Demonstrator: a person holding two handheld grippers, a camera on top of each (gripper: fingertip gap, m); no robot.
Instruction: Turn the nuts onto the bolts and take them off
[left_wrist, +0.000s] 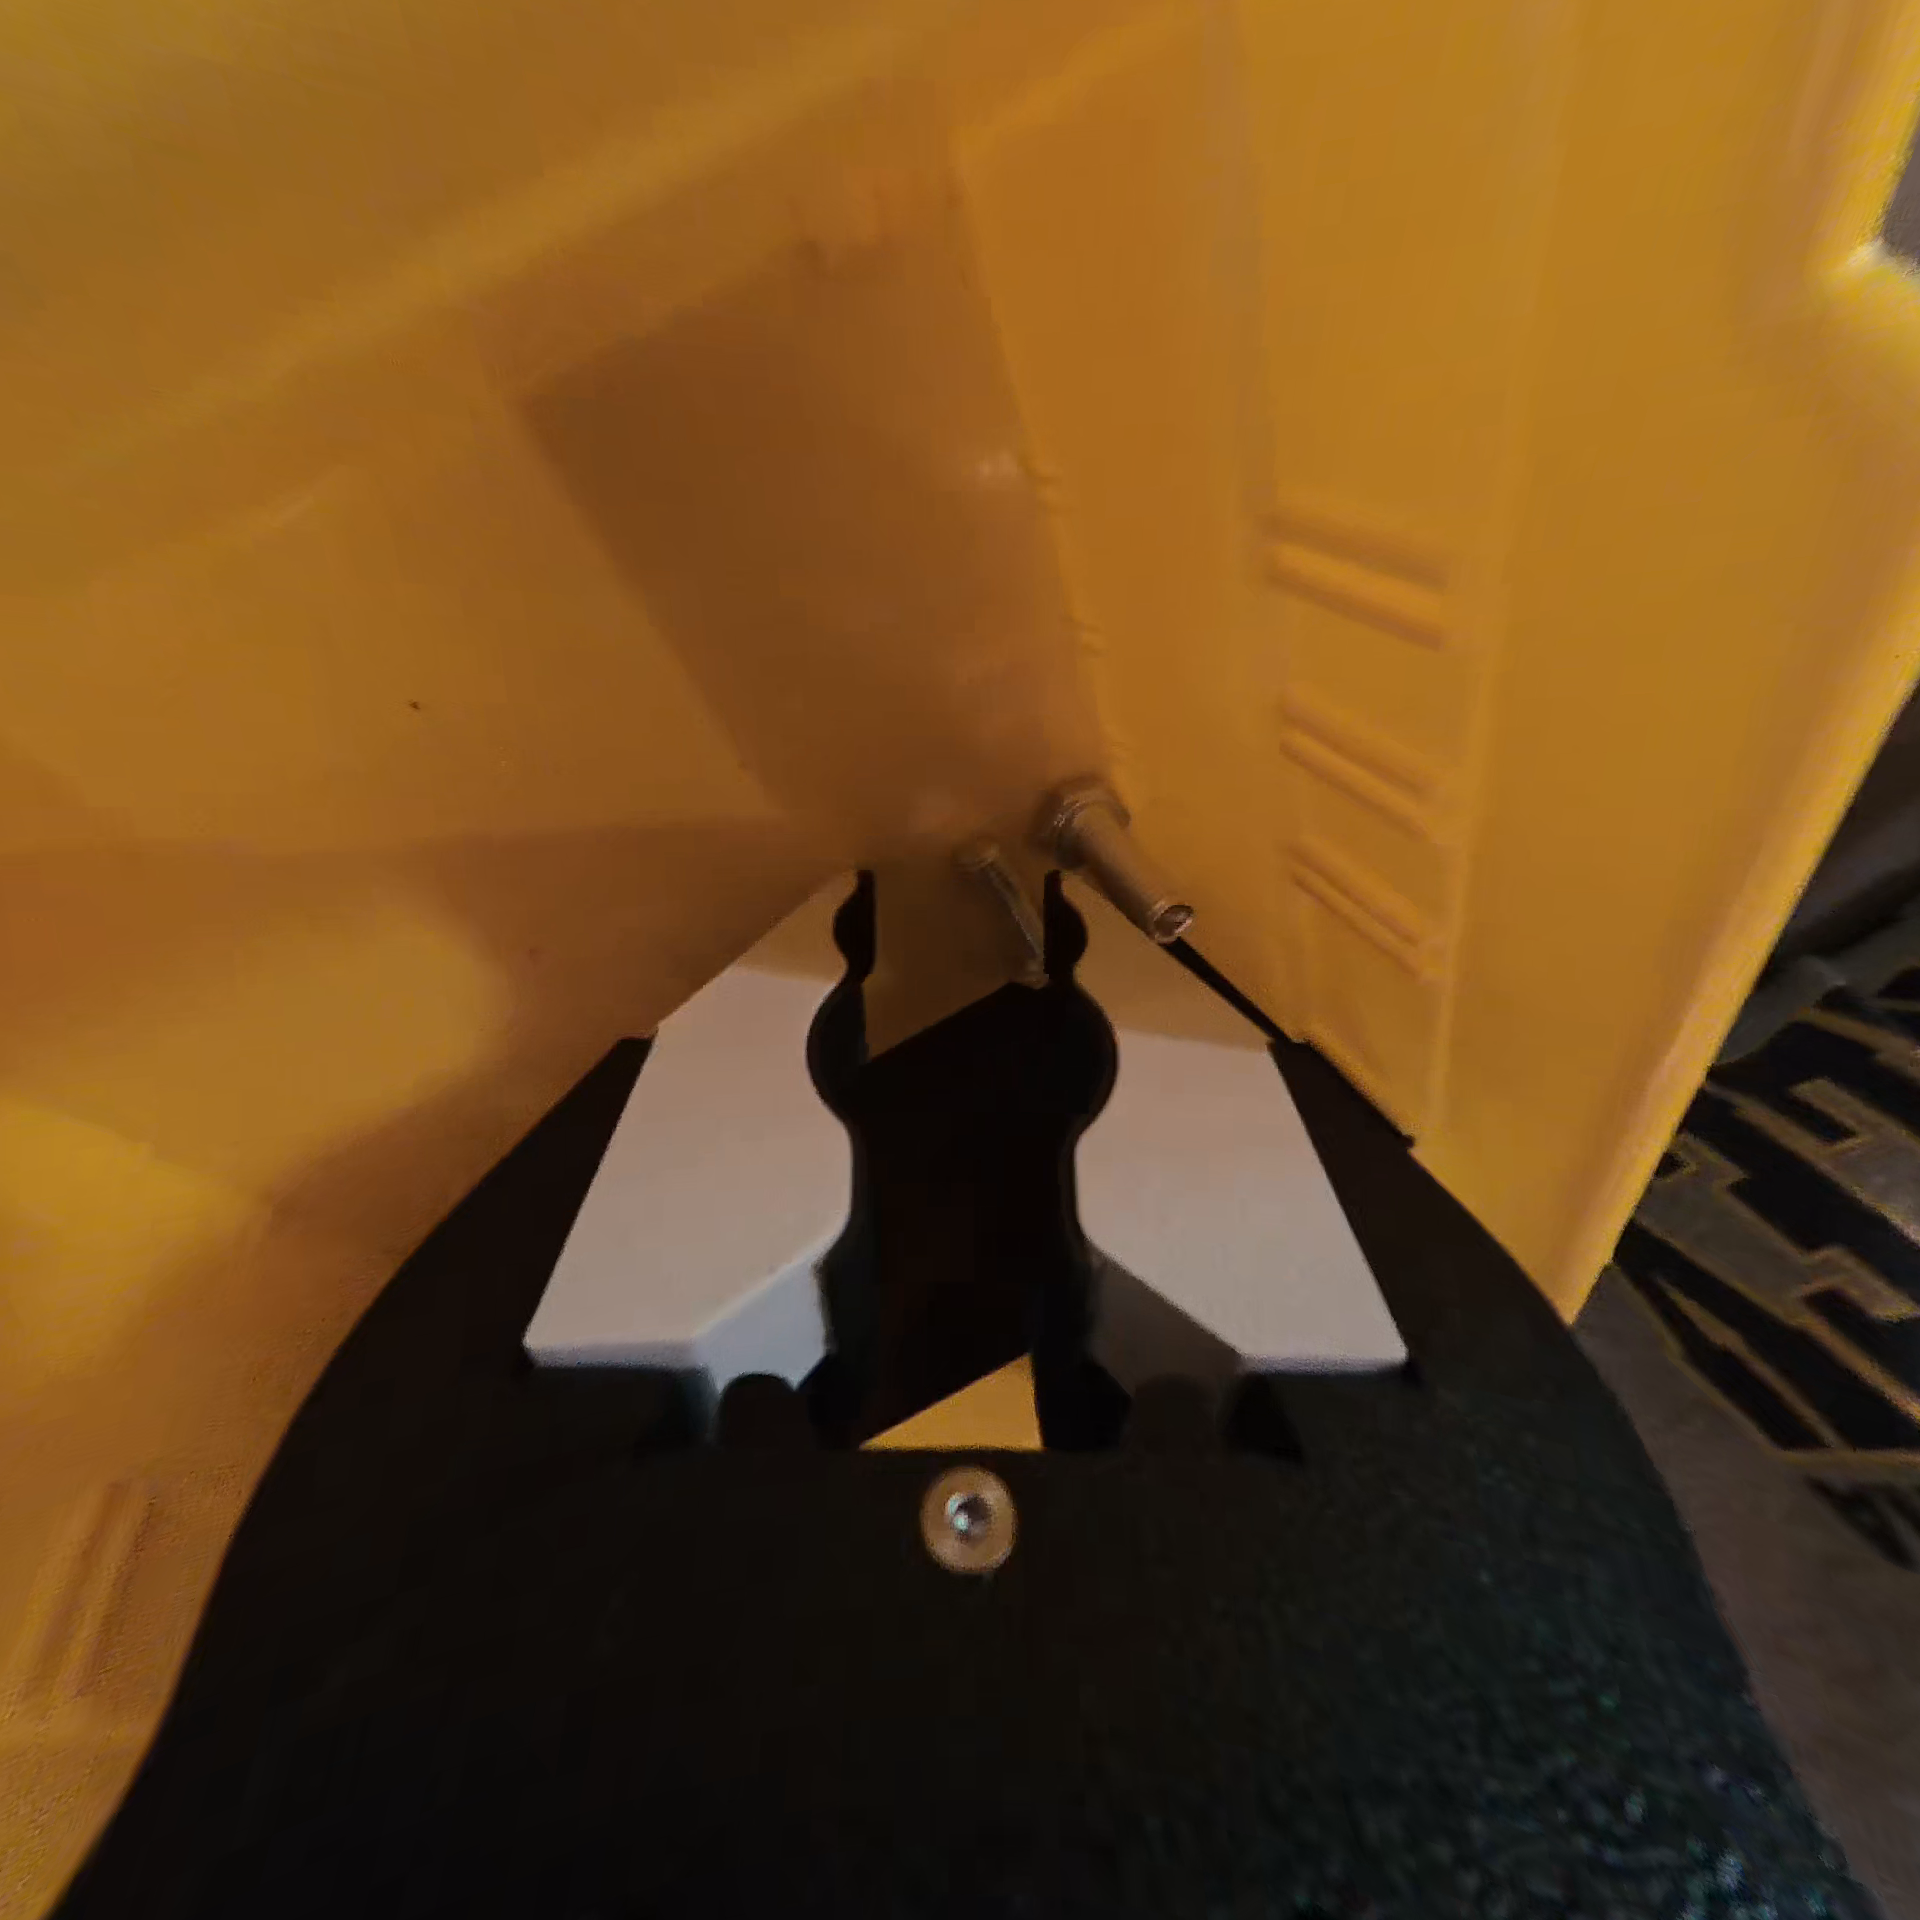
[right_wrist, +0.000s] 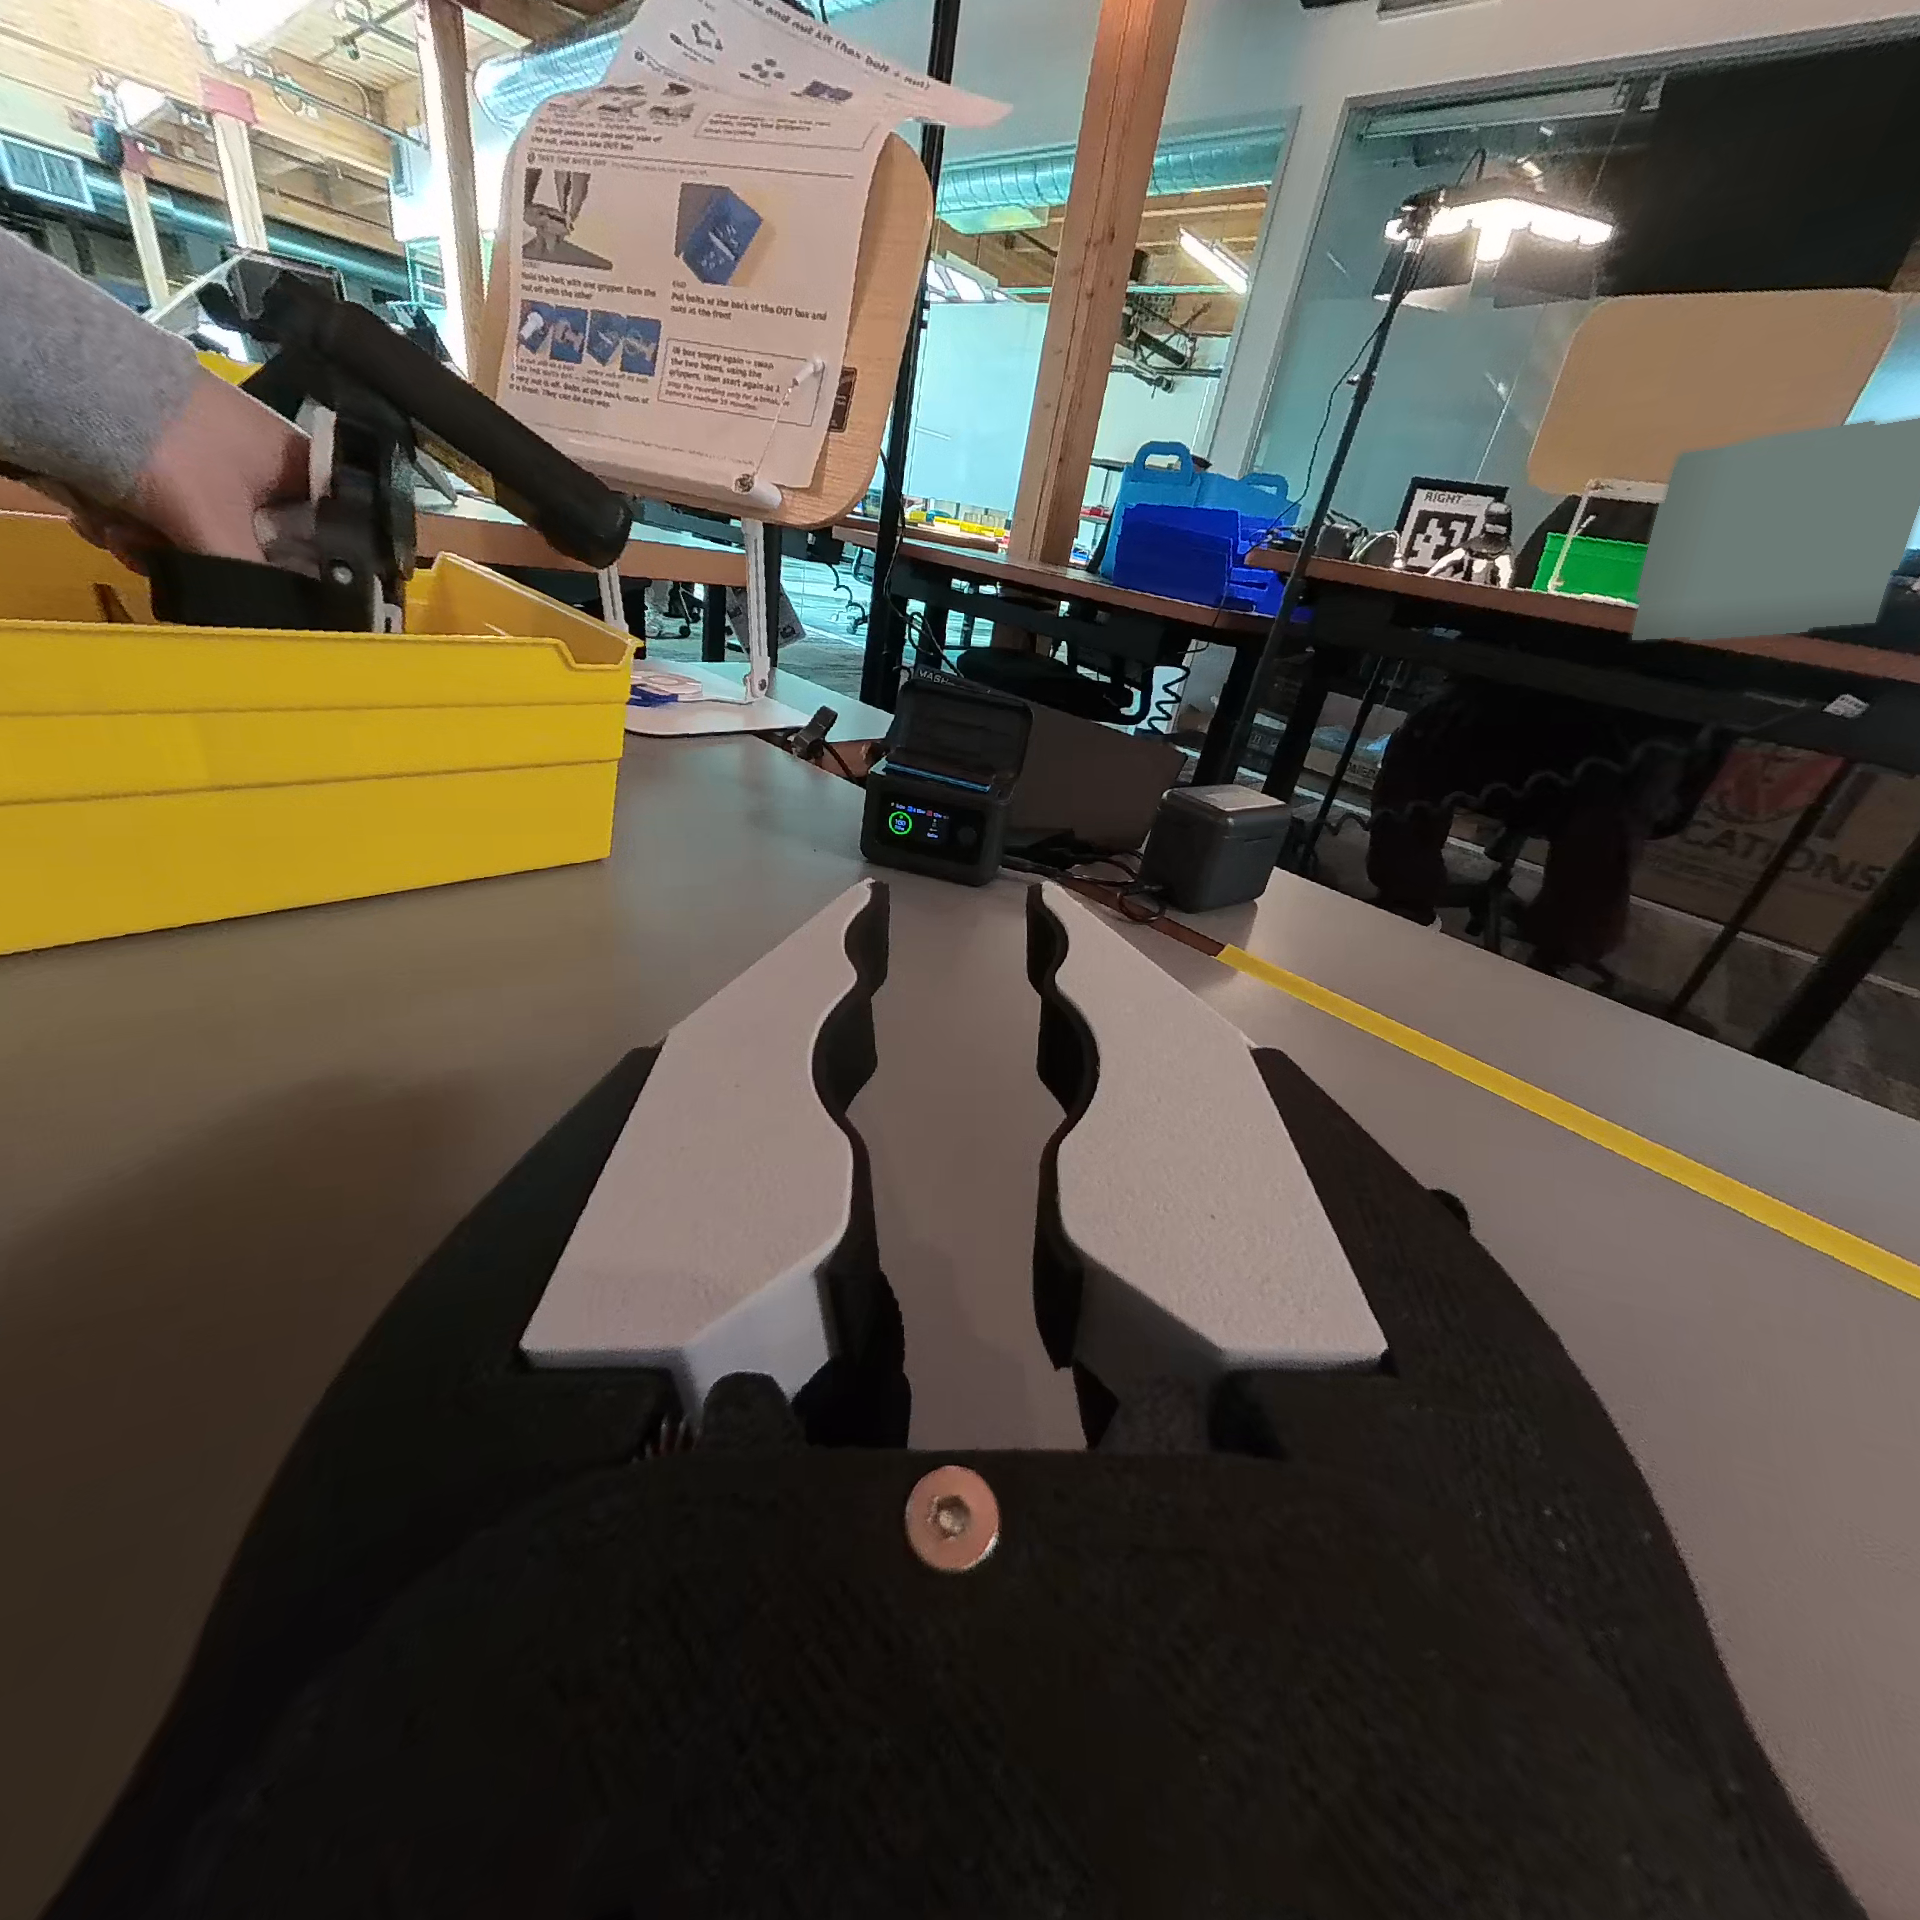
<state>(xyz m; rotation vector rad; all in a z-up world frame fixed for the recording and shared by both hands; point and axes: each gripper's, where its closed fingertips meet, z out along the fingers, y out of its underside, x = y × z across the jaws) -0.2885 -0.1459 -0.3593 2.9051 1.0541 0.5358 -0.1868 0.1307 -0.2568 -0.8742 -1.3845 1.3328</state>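
In the left wrist view, the left gripper is seen lowered into a yellow bin, a sight the right wrist view gives only from outside. Its fingers are parted with a clear gap between the tips, and nothing is grasped between them. A small bolt lies on the bin floor just at the tip of the right-hand finger, partly hidden behind it. A larger bolt is seen just beyond and to the right of that fingertip, resting against the bin's ribbed side wall. Whether either bolt carries a nut cannot be told.

In the right wrist view, the right gripper is held low over the grey desk, its fingers released and empty, with bare desk showing between them. Beyond the tips, a small dark device with a lit screen and a grey box are set on the desk. A yellow tape line runs along the desk to the right of the fingers. To the far left, the yellow bin is seen from its side, with the left gripper reaching into it, held by a hand in a grey sleeve. Farther back, an instruction sheet on a stand is visible.
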